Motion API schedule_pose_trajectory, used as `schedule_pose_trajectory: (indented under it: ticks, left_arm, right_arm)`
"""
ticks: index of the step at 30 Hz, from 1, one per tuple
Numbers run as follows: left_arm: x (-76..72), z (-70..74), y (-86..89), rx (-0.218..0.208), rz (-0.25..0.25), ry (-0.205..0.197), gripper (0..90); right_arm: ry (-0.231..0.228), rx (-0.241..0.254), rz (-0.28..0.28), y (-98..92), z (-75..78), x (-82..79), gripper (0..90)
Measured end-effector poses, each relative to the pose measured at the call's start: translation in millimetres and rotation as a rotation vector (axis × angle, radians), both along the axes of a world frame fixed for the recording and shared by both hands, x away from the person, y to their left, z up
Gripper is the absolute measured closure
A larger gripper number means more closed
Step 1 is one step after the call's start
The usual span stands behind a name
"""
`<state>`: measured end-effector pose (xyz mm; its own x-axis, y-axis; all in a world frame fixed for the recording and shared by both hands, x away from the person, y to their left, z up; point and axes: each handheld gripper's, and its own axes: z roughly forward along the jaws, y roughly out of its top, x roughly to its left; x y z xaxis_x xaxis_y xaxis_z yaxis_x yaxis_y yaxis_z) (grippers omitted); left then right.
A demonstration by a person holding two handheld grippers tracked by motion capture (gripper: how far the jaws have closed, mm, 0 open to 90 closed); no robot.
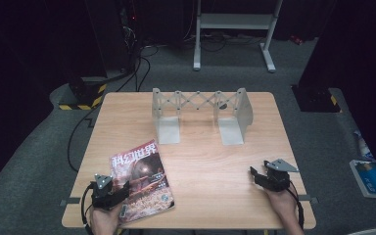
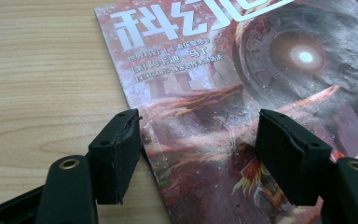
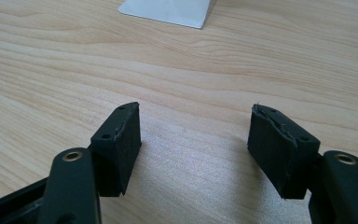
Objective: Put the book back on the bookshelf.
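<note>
A magazine [image 1: 142, 181] with a reddish cover and white Chinese characters lies flat near the table's front left. My left gripper [image 1: 119, 192] sits at its lower left edge with jaws open. In the left gripper view the magazine [image 2: 242, 84] lies under and between the jaws, its left edge right by the left fingertip [image 2: 119, 154]; the pads do not press on it. My right gripper [image 1: 255, 172] rests open near the front right of the table, nothing between its jaws. An extendable grey metal book rack [image 1: 200, 115] stands at the table's back middle.
The wooden table [image 1: 200, 161] has bare surface between the magazine and the right gripper. A base plate of the rack [image 3: 168, 11] lies ahead in the right gripper view. Cables and a white stand are on the floor behind; a blue book lies on the floor at right.
</note>
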<state>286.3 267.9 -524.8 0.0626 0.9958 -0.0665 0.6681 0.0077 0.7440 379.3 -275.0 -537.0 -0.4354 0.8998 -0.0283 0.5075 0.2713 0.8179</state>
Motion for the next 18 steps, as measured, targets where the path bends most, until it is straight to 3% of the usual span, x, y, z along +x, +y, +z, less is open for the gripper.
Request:
schedule_pose_trajectory:
  ticks: [18]
  left_arm:
    - [-9.8, -0.3, -9.7, -0.021, -0.027, 0.005, 31.5]
  right_arm:
    - [0.0, 0.0, 0.001, 0.0, 0.0, 0.1, 34.6]
